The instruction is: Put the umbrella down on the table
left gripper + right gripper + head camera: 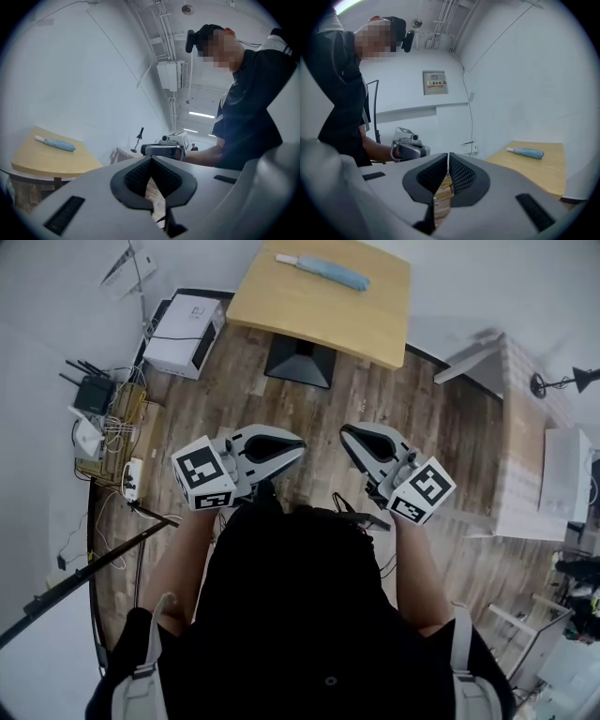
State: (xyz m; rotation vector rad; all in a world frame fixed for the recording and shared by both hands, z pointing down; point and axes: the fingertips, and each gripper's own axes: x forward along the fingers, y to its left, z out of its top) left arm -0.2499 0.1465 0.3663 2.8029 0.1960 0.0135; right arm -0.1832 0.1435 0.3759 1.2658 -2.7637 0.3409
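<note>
We hold both grippers over the wooden floor (441, 437), well apart from the counter (375, 324). Our left gripper (300, 448) has its jaws pressed together with nothing between them, and our right gripper (345, 433) is the same. The folded blue umbrella (323, 271) lies flat on the counter. By the wall, an open cardboard box (141, 427) holds tangled cables.

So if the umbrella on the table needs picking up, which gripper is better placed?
Right, marginally: the right gripper sits slightly nearer the umbrella on the table than the left gripper. Both are shut, empty and well short of it.
</note>
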